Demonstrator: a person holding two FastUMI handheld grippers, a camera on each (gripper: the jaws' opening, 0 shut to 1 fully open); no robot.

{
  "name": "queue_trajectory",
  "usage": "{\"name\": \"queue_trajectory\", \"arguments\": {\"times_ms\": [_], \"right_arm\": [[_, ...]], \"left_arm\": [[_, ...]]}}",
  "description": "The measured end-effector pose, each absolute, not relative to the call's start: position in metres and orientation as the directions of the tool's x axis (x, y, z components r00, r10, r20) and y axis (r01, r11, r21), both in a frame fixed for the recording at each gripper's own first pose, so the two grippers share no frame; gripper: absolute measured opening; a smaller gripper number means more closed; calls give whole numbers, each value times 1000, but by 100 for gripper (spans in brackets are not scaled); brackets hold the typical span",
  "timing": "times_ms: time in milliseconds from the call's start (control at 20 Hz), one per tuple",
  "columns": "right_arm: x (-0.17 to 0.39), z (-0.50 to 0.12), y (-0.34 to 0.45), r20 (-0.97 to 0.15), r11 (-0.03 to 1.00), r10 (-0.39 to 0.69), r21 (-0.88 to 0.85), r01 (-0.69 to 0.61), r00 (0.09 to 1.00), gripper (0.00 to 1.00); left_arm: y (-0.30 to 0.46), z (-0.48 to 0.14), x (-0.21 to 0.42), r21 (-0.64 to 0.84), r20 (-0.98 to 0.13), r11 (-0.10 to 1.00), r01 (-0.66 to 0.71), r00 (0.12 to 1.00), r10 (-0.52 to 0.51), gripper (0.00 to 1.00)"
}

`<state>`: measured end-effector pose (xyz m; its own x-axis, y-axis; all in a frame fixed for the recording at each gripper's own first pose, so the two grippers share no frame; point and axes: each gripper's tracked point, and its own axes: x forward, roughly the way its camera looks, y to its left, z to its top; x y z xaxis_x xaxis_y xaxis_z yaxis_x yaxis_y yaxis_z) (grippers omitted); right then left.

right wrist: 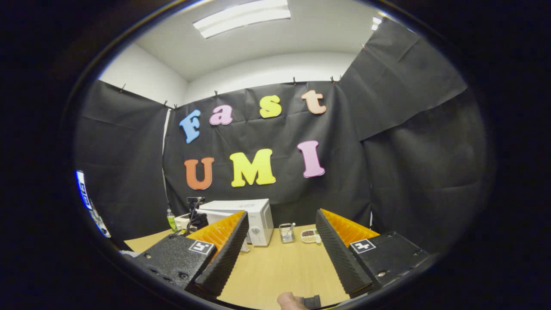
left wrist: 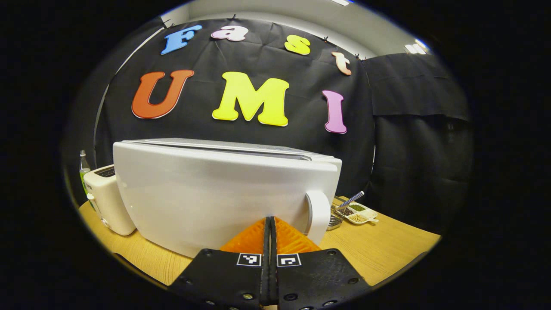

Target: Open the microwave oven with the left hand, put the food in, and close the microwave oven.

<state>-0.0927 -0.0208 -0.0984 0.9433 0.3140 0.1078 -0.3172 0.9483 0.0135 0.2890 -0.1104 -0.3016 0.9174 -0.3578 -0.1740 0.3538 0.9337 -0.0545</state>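
- The left gripper [left wrist: 270,220] sits right up against the front of the white microwave oven [left wrist: 224,193], its jaws clenched together with nothing between them, just beside the round knob [left wrist: 317,215] on the right part of the front face.
- The door looks closed, so opening it is the step in hand and seems barely begun.
- The microwave oven stands on the wooden table [left wrist: 387,249], with a white toaster [left wrist: 107,200] touching or nearly touching its left side and a bottle [left wrist: 84,170] behind that.
- To the microwave oven's right lie a small divided dish [left wrist: 360,214] of seeds or grains and a wire basket [left wrist: 335,218] with a utensil resting in it.
- The right gripper [right wrist: 280,245] hangs well back from the microwave oven with its jaws released wide and holding nothing.
- At the bottom of the right gripper view, a fingertip [right wrist: 289,301] and a small dark object show at the table edge; whether that is the food I cannot tell.
- To do this well, I would find the door's free edge or release first: no handle is visible here.
- Pull along the door's swing rather than straight back, since the light oven could slide on the table.
- Keep the right gripper clear of the door's arc.
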Motion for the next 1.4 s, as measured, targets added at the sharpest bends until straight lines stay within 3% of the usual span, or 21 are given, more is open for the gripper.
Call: {"name": "queue_trajectory", "arguments": {"times_ms": [400,700,950,1200,1400], "right_arm": [[-95,-104,-37,107,957,284,32,-289,953,99],[-102,-108,-39,109,951,299,45,-305,948,99],[-104,-117,-43,83,955,283,72,-289,955,99],[-102,-127,-39,50,954,280,97,-284,959,100],[-102,-132,-32,41,956,278,89,-281,960,100]], "left_arm": [[-134,-296,329,-73,-218,950,305,924,-313,0],[-131,-296,340,51,-250,967,250,941,-231,0],[-132,-298,340,54,-262,972,227,943,-206,0],[-126,-320,322,94,-358,967,236,915,-189,0],[-126,-302,286,83,-322,962,262,920,-223,0]]}}
